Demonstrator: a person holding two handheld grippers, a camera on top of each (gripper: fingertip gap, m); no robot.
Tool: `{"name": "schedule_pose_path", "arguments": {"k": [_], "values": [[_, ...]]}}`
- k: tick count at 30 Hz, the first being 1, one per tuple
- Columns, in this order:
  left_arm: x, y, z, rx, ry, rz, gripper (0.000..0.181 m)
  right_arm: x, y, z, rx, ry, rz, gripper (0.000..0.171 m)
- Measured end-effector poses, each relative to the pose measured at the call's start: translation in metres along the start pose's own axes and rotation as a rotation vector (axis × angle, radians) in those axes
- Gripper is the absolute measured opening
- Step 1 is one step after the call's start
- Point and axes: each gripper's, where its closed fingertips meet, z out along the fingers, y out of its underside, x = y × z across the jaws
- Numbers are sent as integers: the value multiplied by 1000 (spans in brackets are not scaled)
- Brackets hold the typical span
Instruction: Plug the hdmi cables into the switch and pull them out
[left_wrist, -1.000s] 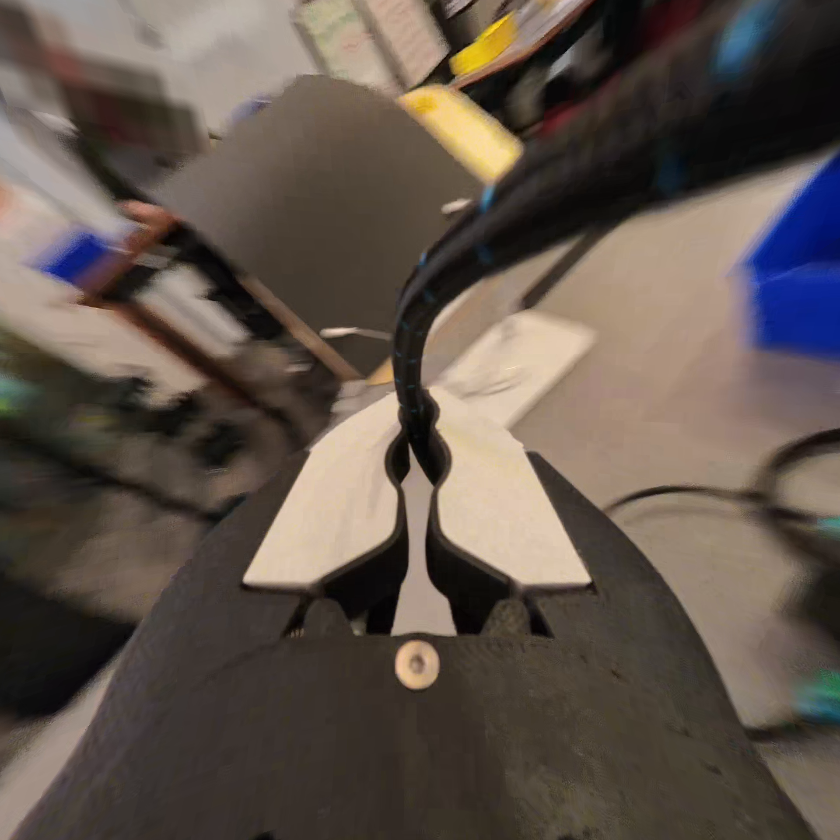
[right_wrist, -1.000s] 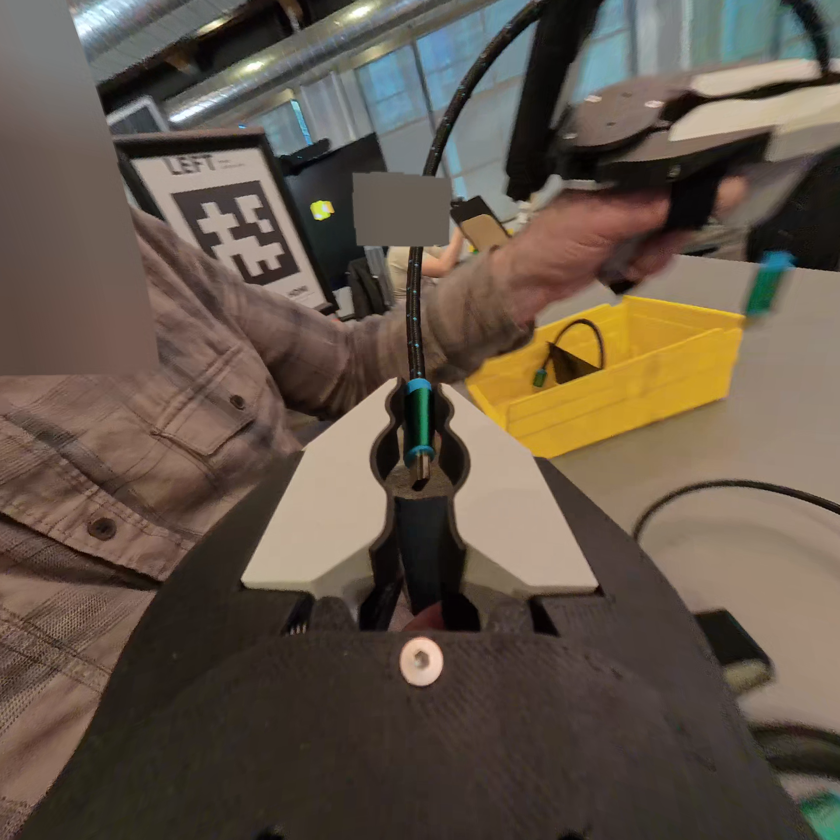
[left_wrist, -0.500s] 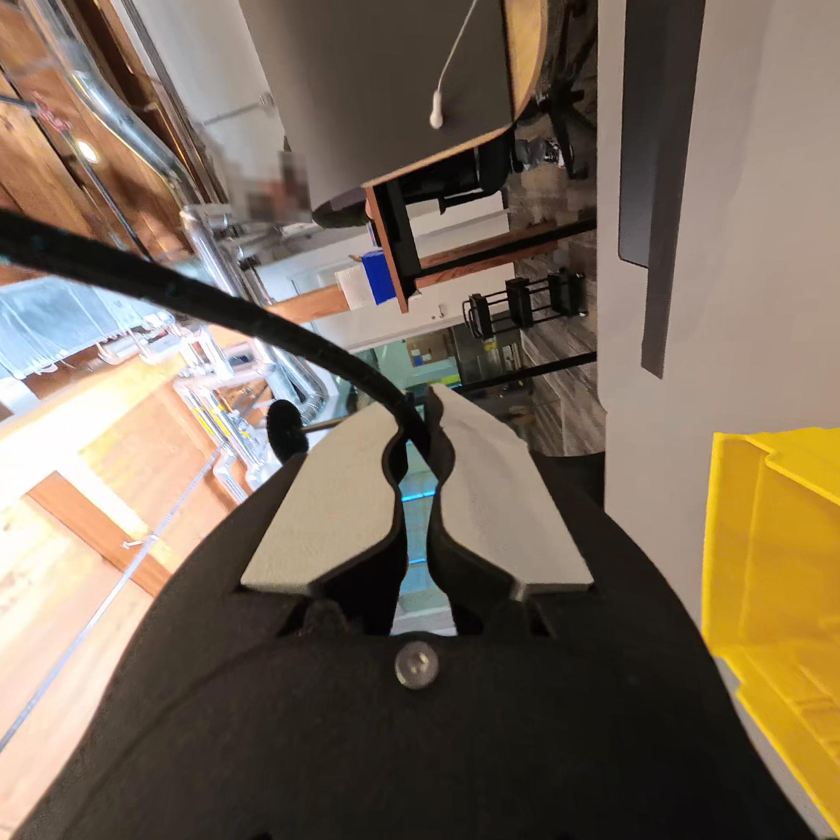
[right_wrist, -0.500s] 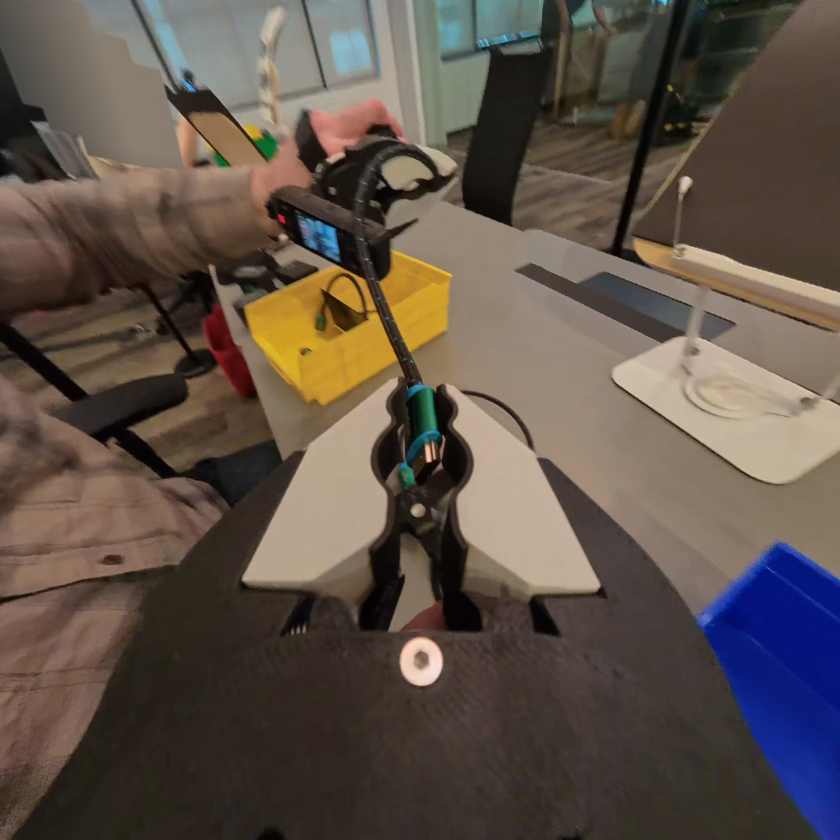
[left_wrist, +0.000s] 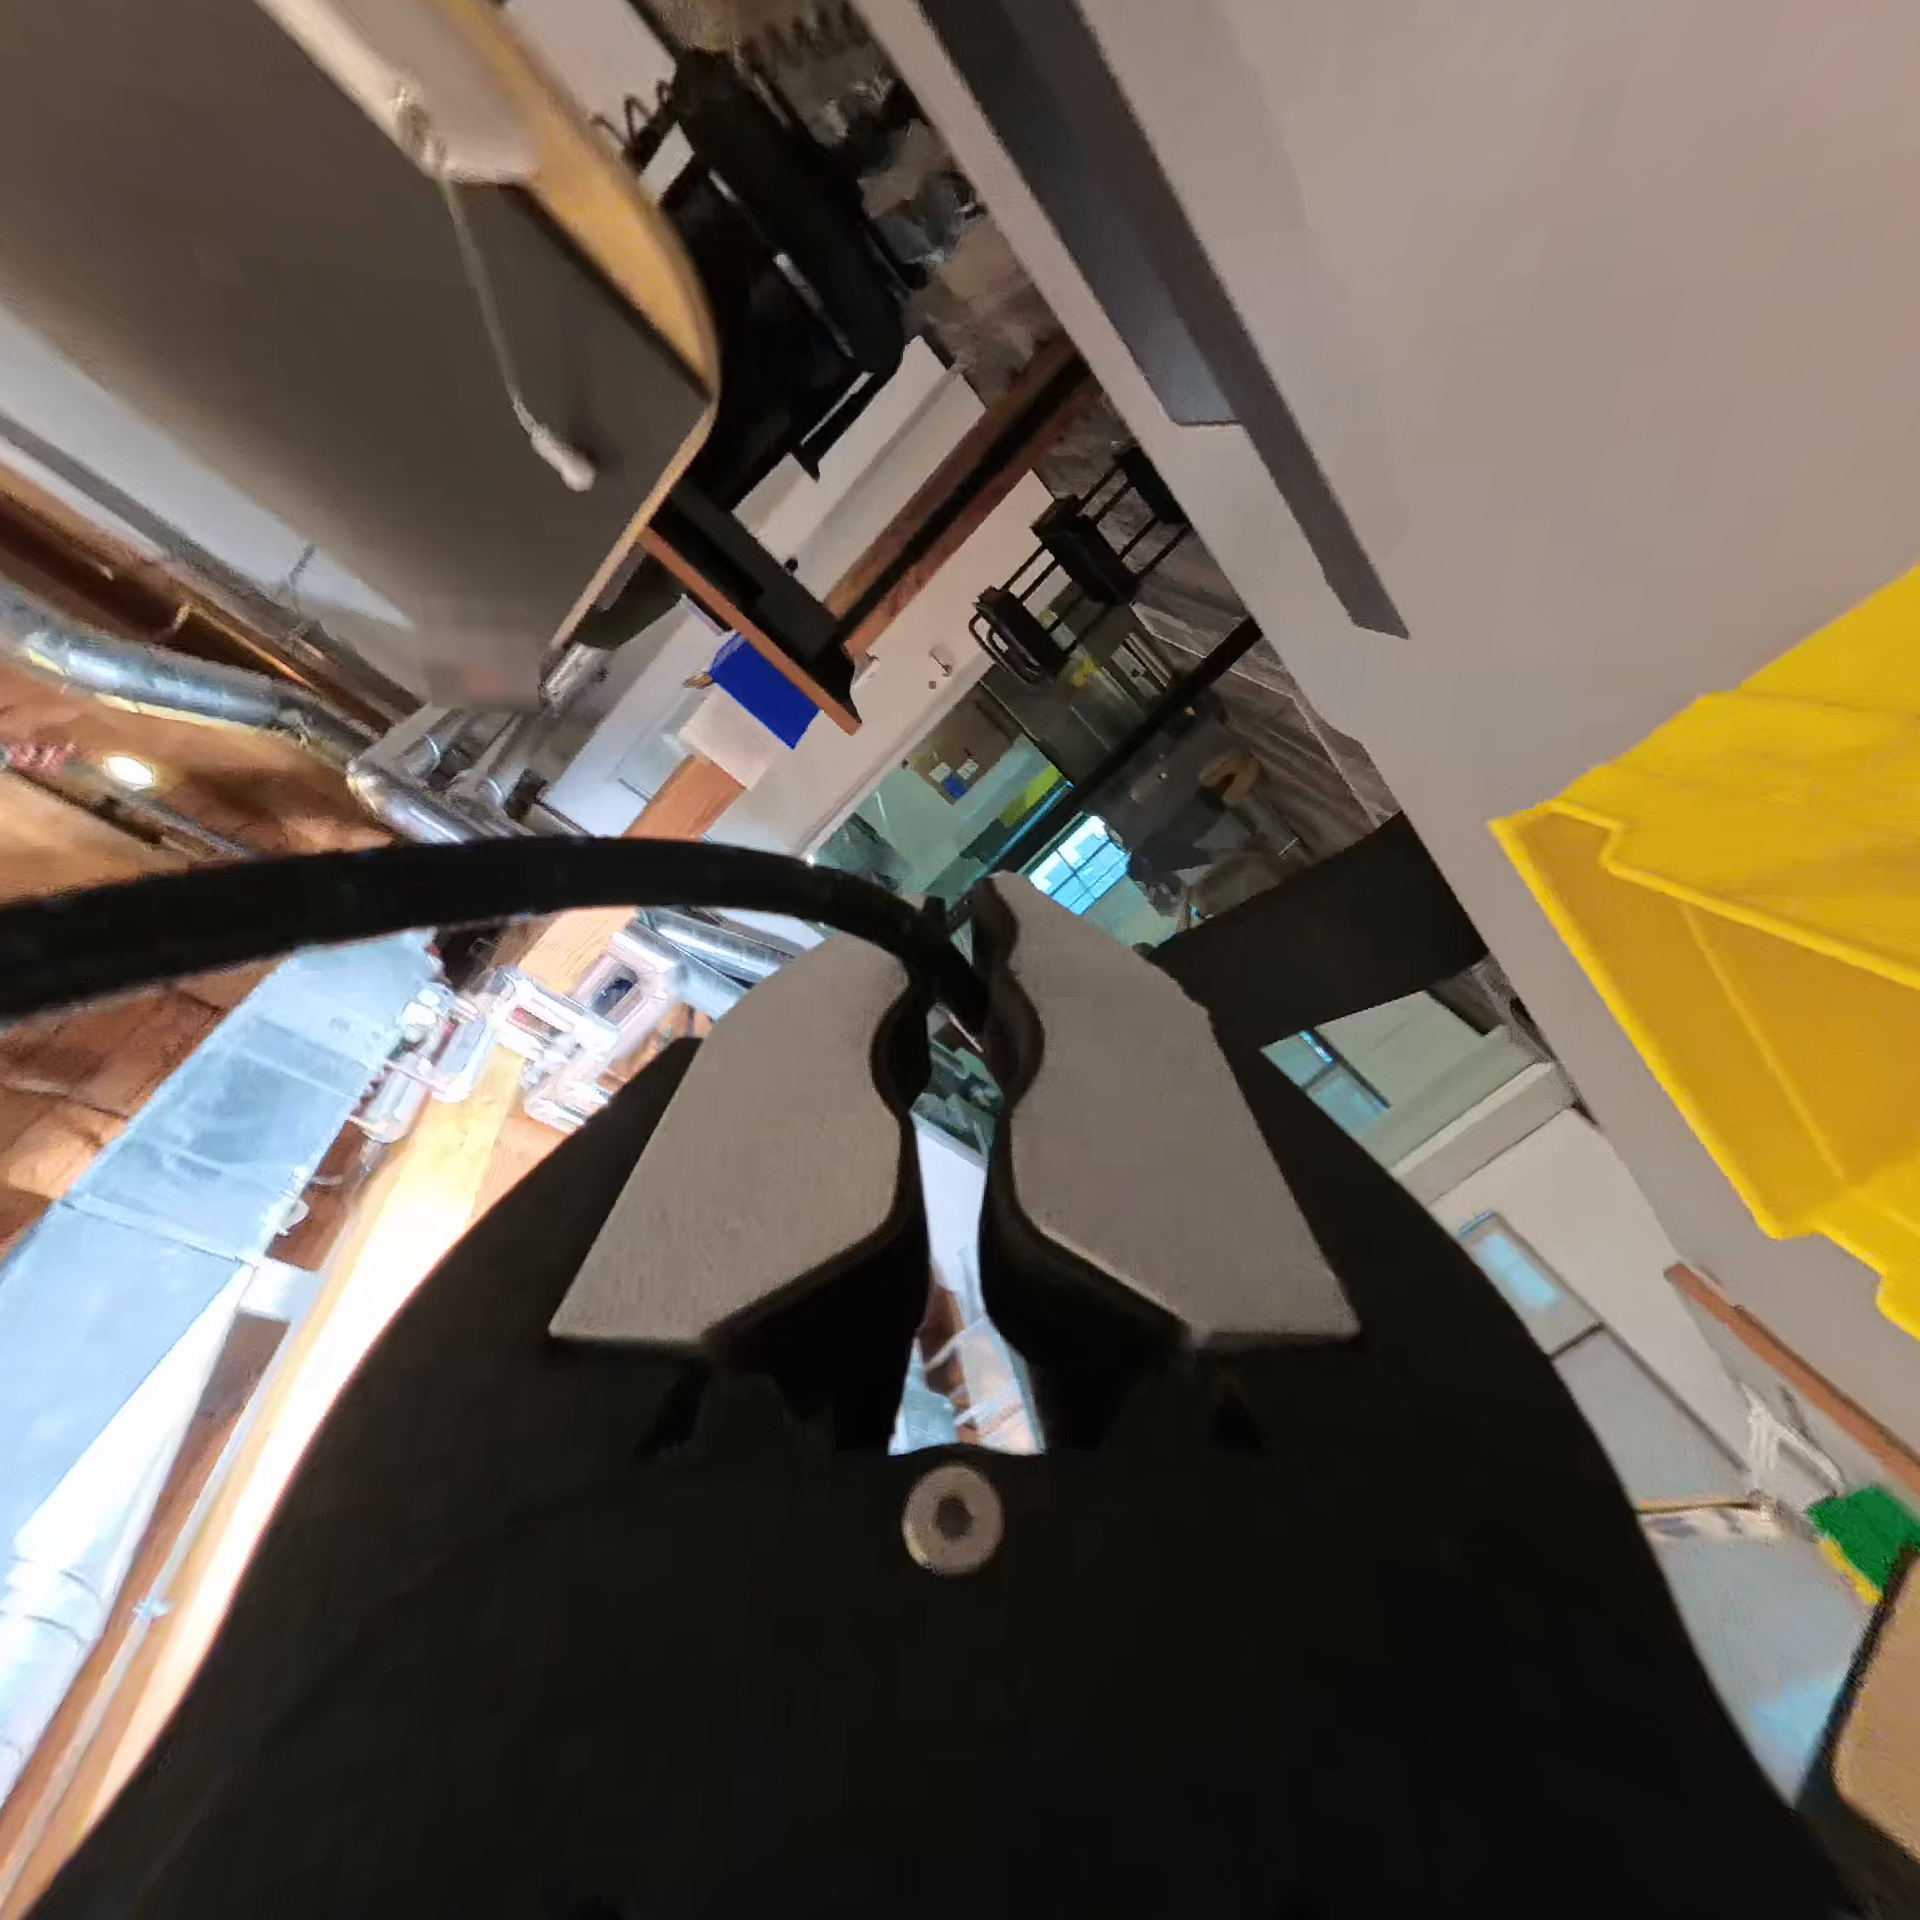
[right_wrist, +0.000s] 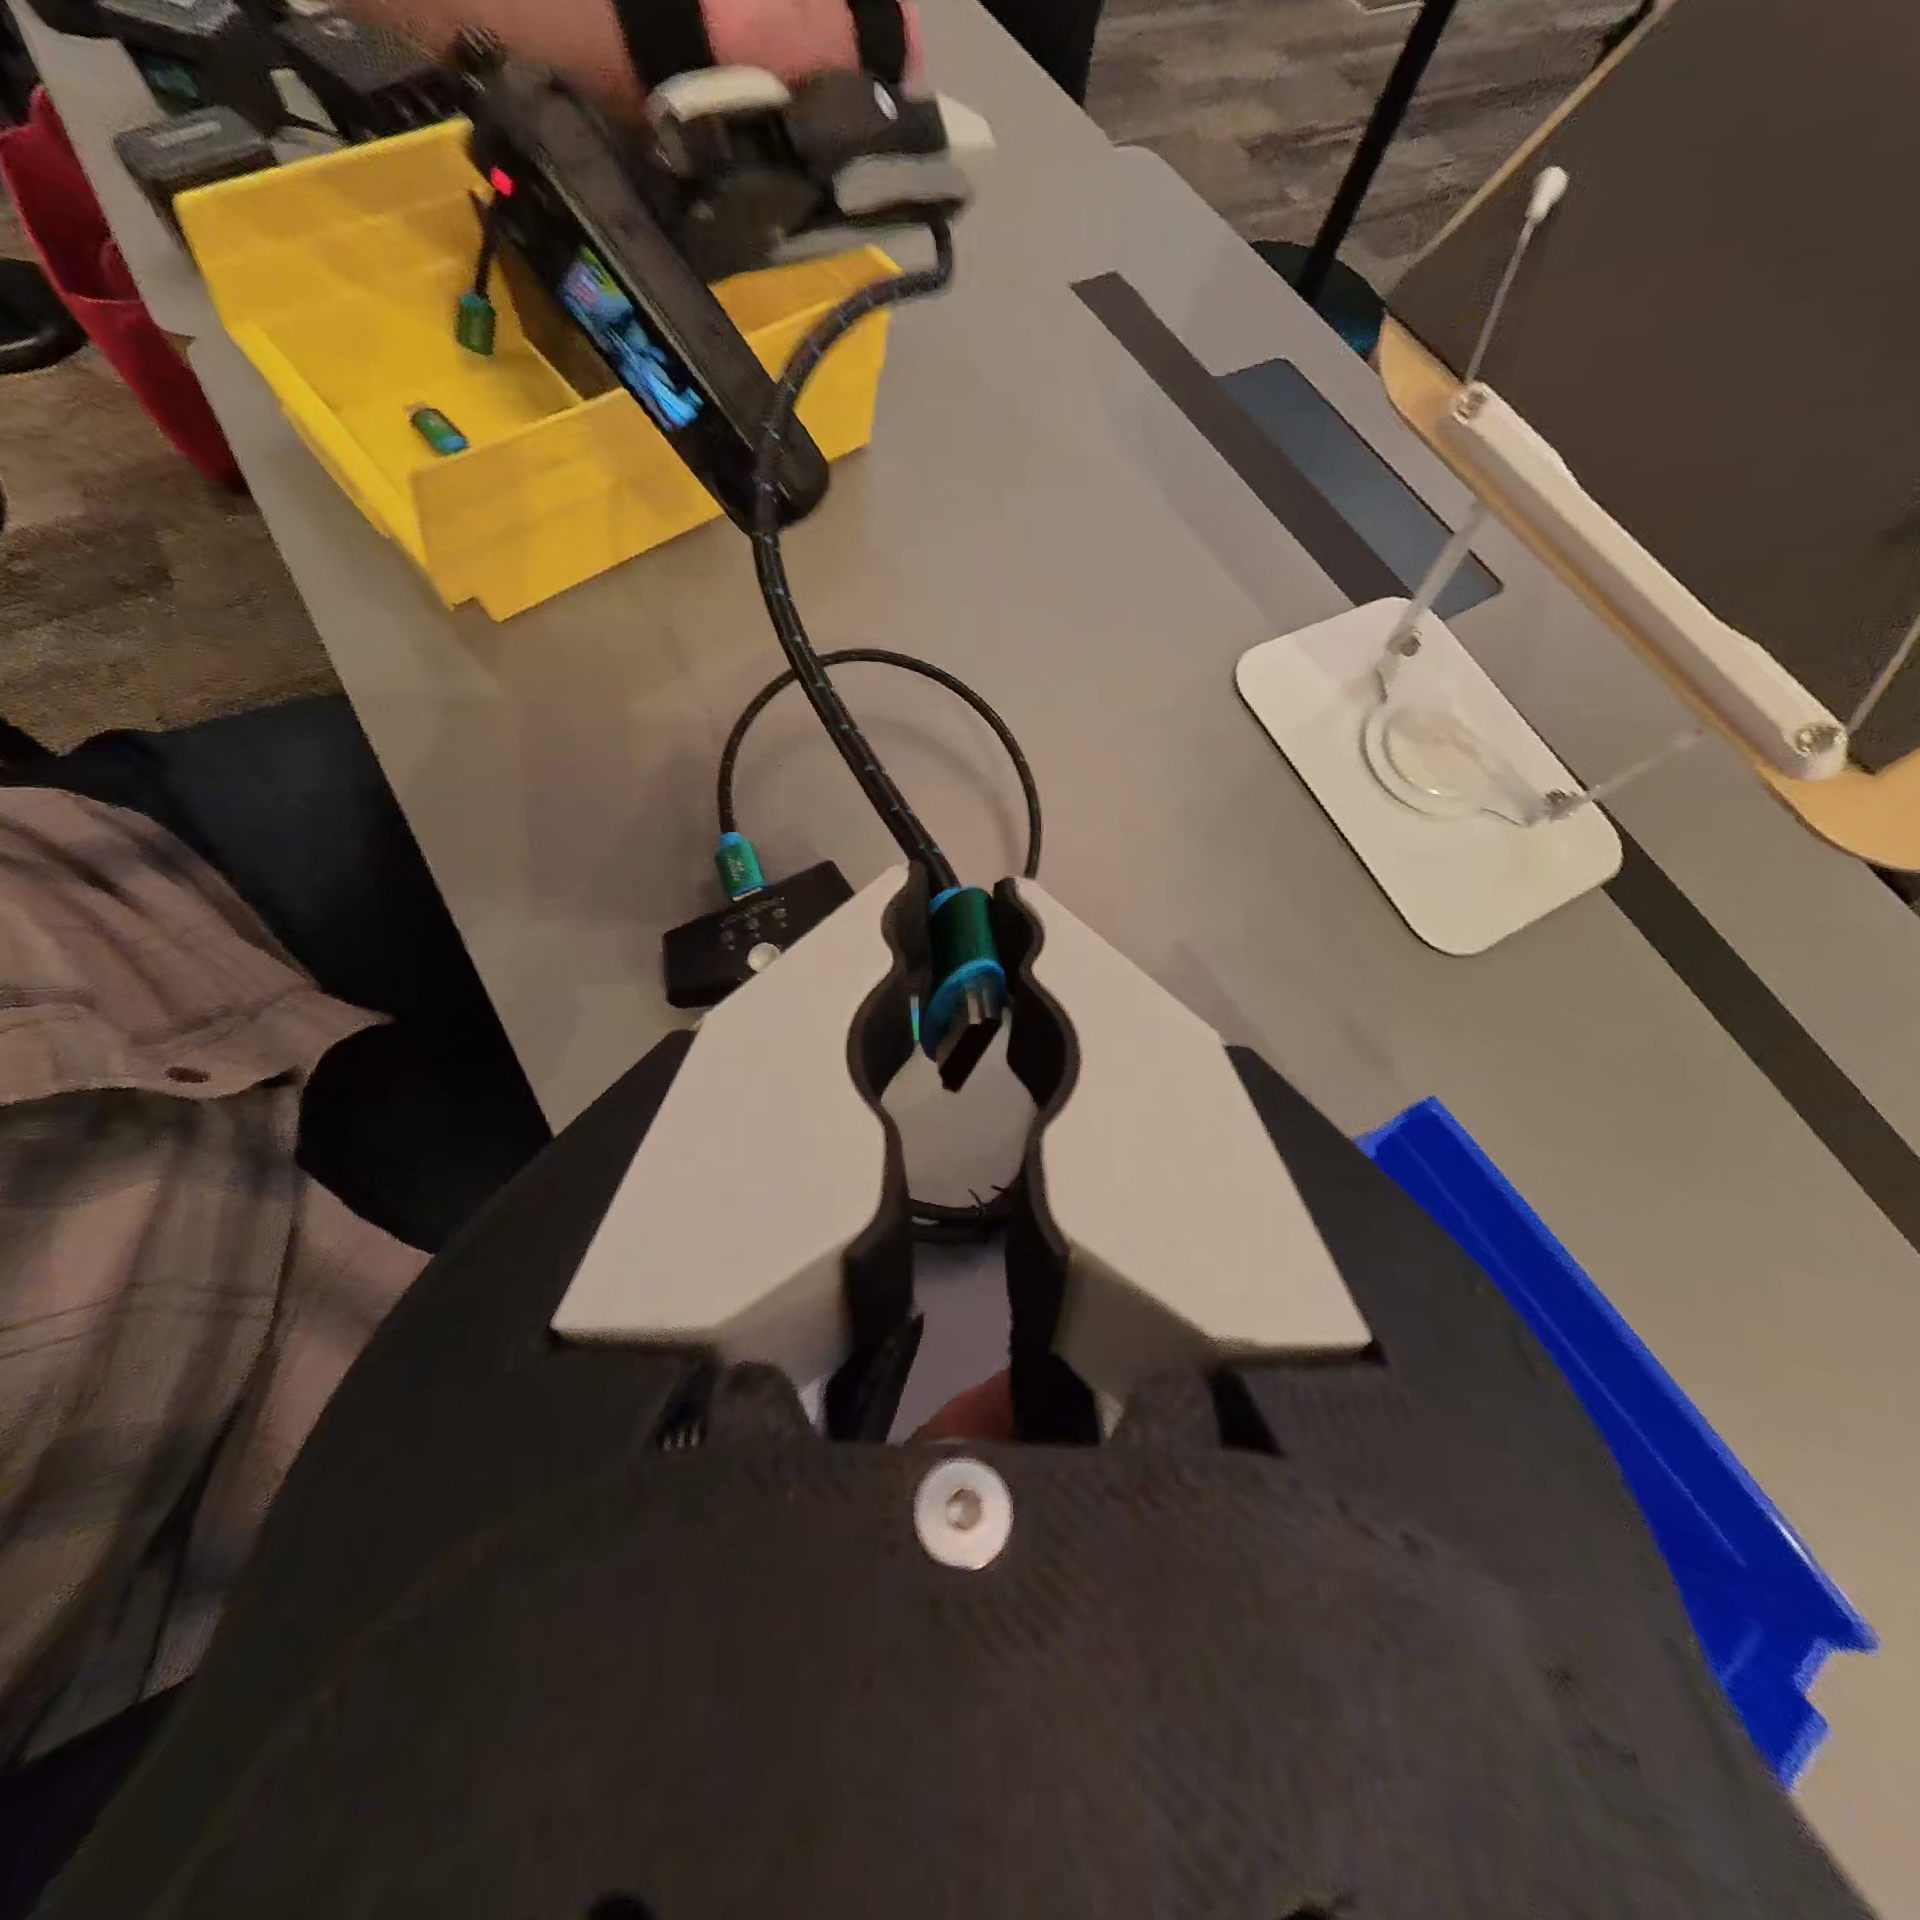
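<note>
Item: braided HDMI cable (right_wrist: 831, 717). Right gripper (right_wrist: 961, 997) clamps green plug (right_wrist: 961, 961); left gripper (left_wrist: 961, 966) pinches cord. Plug apparently reversed: reorient toward switch (right_wrist: 753, 930), bench's near edge.

Switch (right_wrist: 753, 928) now beside right gripper's (right_wrist: 951, 914) fingers (right_wrist: 1122, 1049).

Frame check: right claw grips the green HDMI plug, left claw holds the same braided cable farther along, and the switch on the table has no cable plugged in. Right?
Not quite. In the right wrist view the switch already has one green-plug cable in it. The rest holds: the right claw grips the green HDMI plug and the left claw holds the same braided cable.
</note>
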Motion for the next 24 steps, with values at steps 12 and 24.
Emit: {"name": "schedule_pose_path", "arguments": {"k": [12,24], "values": [[30,-118,-68,393,-46,292,5,38,-54,-11,175,-64,93,4],[-33,-165,-163,688,-295,231,1,45,-50,80,-36,-152,-19,0]]}}
